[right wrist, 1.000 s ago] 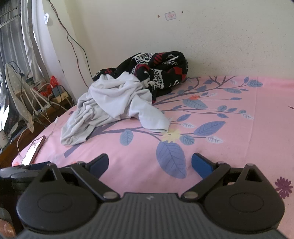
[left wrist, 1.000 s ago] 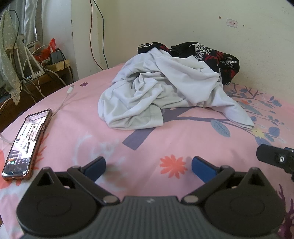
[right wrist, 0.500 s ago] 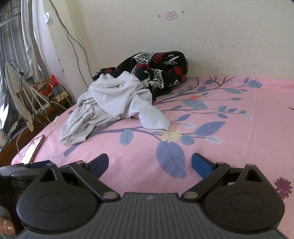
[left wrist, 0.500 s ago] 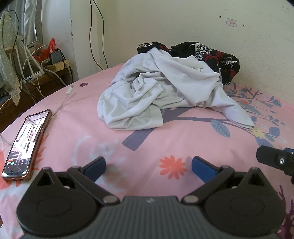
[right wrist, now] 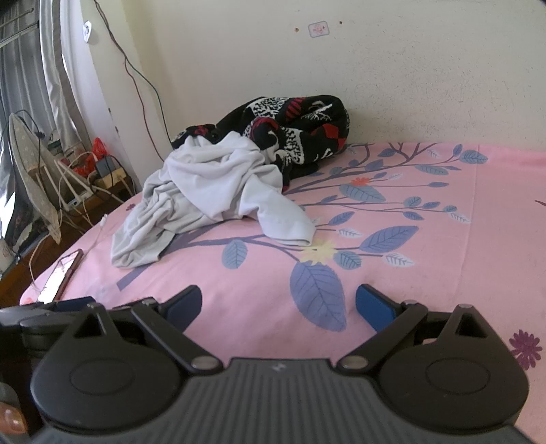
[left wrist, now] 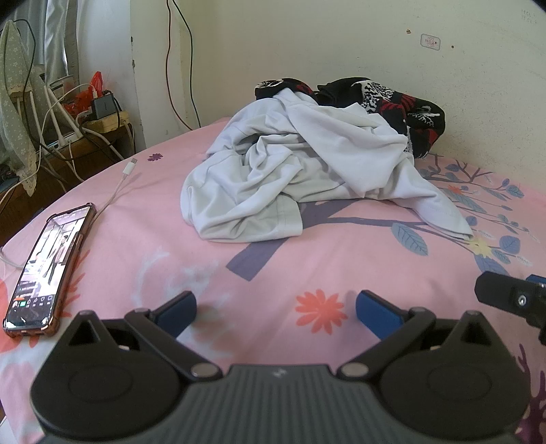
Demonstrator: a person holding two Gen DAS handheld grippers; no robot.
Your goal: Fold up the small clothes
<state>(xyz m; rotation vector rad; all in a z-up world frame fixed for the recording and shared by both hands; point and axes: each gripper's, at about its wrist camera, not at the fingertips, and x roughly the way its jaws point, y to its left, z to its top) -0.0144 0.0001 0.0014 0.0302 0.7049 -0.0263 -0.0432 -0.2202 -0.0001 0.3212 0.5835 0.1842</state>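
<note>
Ahead, well apart from both spread, empty tongs, the crumpled white garment lies on the bedsheet.

- Cream wall behind the bed, with a small sticker.
- Left of the bed, a low wooden shelf crowded with cables.
- Grey curtain beyond the shelf, daylight coming through.
</note>
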